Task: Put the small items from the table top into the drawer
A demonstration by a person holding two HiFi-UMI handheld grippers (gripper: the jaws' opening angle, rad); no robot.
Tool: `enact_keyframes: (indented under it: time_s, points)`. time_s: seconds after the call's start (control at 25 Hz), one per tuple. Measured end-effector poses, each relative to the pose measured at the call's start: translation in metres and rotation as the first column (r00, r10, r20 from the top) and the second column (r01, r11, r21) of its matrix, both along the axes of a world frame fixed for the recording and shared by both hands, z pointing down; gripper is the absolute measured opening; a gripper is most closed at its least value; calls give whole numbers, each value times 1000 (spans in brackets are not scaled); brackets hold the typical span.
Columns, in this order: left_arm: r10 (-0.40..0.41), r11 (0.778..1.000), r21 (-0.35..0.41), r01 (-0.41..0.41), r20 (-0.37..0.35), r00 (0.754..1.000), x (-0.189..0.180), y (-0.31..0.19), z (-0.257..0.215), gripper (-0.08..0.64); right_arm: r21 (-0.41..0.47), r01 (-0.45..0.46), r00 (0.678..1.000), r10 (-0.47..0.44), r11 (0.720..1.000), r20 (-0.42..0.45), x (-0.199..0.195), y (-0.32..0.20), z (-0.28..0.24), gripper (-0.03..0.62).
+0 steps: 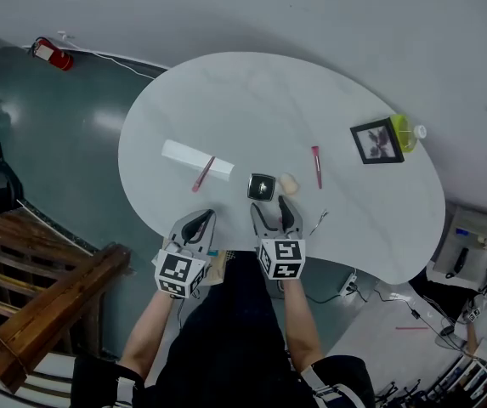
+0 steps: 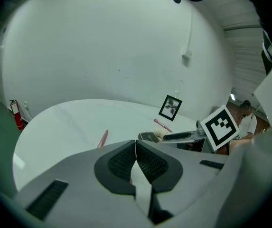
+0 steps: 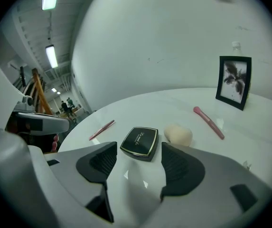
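R gripper [image 3: 139,164] jaws standing wide apart, gripping nothing, black compact [image 3: 139,142] lying just ahead. L gripper [image 2: 136,156] jaws pressing together, empty.

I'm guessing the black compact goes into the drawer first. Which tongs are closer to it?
Right. The right tongs sit open just short of the black compact, lined up with it. The left tongs are shut and farther off to its left.
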State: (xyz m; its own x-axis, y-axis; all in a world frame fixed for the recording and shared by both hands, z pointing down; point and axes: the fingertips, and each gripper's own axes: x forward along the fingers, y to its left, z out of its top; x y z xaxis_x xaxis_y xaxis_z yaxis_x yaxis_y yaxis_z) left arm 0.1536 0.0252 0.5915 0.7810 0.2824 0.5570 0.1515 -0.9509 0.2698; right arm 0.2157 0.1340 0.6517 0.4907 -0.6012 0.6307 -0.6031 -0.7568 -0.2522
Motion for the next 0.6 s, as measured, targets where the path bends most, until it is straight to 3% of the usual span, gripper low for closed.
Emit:
enact_keyframes:
  time_s: [0.6]
  points:
    - [2, 999, -38, -1, 25, 1000, 12, -10, 11, 20, -59, -10, 998, 14, 998, 60, 9, -21, 14, 299]
